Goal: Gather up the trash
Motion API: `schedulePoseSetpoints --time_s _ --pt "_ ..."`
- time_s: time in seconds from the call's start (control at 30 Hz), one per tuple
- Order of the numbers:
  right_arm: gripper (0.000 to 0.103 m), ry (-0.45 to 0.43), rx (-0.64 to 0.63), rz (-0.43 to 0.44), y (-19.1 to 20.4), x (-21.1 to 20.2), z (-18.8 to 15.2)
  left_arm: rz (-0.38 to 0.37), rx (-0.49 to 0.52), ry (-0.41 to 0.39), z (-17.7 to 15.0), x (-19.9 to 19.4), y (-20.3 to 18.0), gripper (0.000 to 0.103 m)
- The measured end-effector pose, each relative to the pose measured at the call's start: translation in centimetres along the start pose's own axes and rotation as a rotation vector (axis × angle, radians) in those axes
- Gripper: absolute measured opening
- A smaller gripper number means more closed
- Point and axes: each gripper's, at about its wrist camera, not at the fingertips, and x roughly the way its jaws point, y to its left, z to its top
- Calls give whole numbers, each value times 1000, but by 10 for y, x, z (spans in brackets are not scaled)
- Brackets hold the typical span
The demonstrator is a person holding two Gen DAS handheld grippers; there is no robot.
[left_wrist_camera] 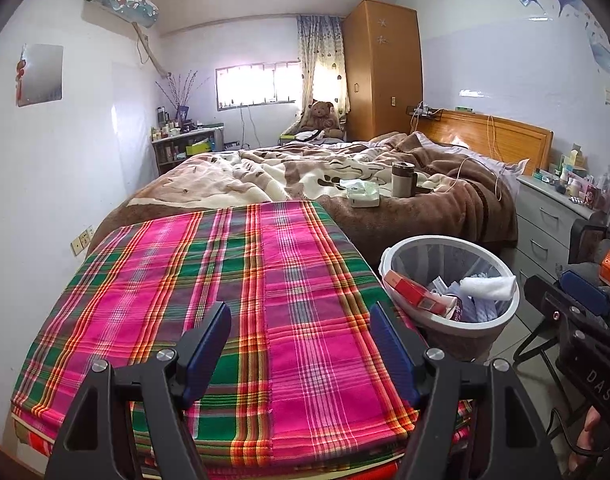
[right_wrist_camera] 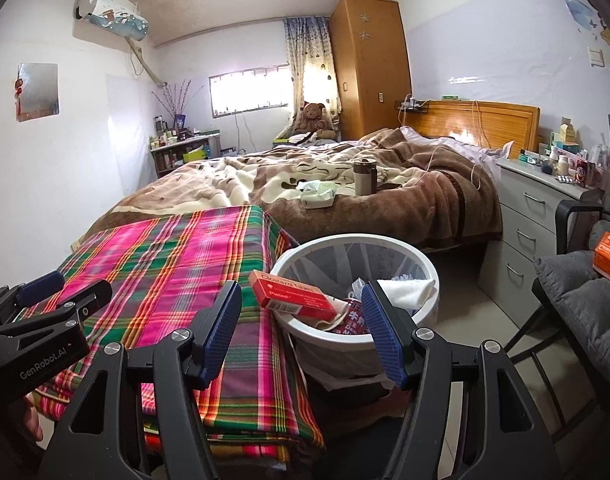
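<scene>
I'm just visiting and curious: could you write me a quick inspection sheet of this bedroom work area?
Surface: plaid cloth, bare.
Job's things: white bin holds a red carton and a white cloth.
Clutter: tissue pack and tumbler on the bed; orange box on a chair.
Grippers: left gripper and right gripper open, empty.
Cables: white cord over the bedding.
Surroundings: wardrobe, drawers.

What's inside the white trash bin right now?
In the white trash bin: a red box leaning on the near rim, a white folded cloth, and red-printed wrappers and paper scraps between them. Anything deeper is covered by these.
</scene>
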Motion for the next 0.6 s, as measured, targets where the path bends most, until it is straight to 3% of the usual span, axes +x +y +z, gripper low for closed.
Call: schedulePoseSetpoints --time_s 0.6 --pt "64 6 0 -8 1 -1 1 -13 0 -2 -1 0 -6 72"
